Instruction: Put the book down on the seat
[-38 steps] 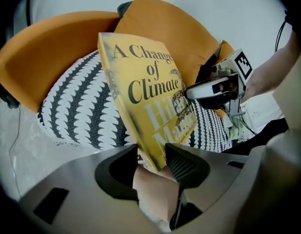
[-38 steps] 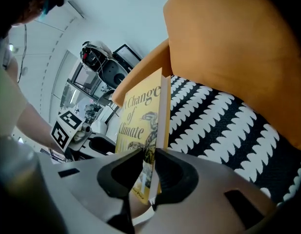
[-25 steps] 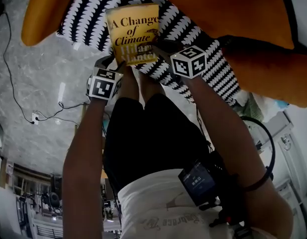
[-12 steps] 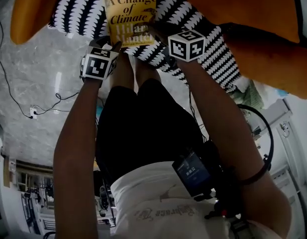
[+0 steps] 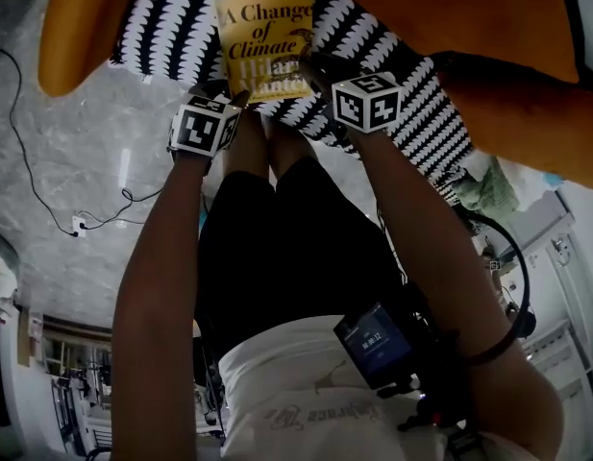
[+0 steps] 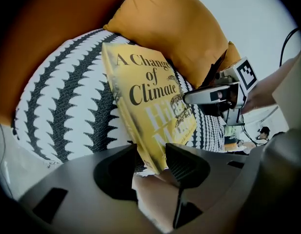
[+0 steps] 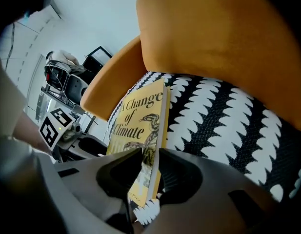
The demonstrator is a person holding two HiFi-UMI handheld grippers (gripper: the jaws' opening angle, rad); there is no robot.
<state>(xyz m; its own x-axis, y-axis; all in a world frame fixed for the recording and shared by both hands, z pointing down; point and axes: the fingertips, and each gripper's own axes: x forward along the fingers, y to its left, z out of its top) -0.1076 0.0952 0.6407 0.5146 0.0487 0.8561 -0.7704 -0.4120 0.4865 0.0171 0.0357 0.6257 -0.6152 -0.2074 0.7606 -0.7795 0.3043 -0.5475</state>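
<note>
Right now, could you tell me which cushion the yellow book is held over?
The black-and-white patterned seat cushion, under the yellow book; the other cushions are plain orange.

A black cable trails across the grey mottled floor, beneath a pale wall.

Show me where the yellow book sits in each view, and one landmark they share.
Head view: yellow book at top centre, cover up.
Left gripper view: centre, tilted, cover facing the camera.
Right gripper view: lower centre-left, seen nearly edge-on.
Shared landmark: the black-and-white seat cushion behind the book in all three.
</note>
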